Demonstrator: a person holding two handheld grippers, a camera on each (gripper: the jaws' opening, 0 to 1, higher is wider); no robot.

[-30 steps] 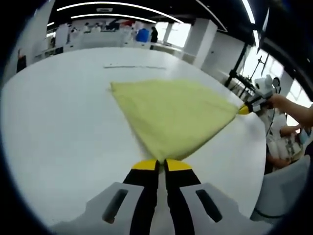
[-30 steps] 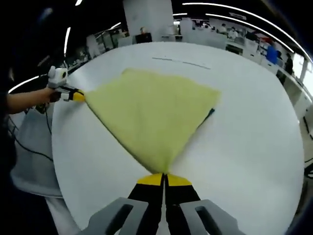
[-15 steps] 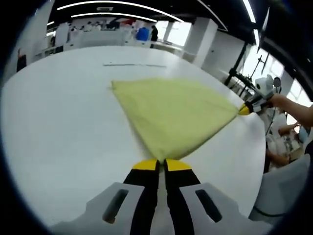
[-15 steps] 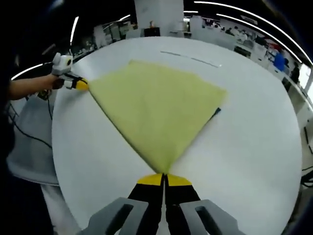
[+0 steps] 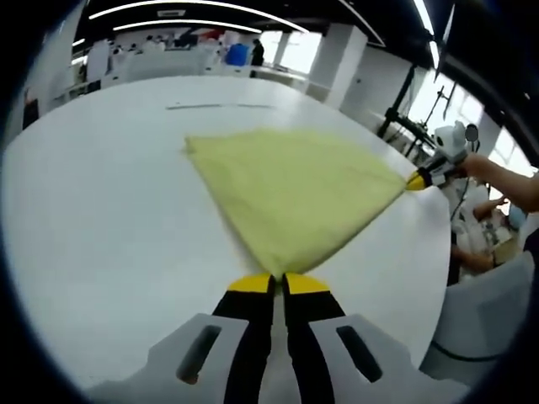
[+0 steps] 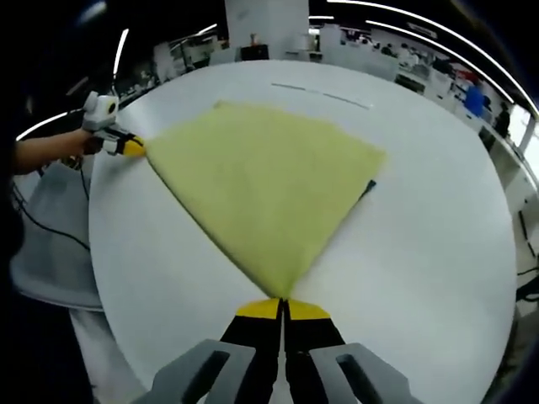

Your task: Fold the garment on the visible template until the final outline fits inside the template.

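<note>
We see both tools clamped on corners of the yellow garment (image 5: 295,189), left tool (image 5: 278,282), right tool (image 6: 282,307), spread over the white surface (image 5: 101,219).

Bare white table (image 5: 101,219) around yellow garment (image 5: 295,189)

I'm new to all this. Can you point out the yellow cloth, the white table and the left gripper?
yellow cloth (image 5: 295,189), left gripper view, middle of the fabric.
white table (image 5: 101,219), left gripper view, bare top.
left gripper (image 5: 278,282), left gripper view, between its fingertips.
</note>
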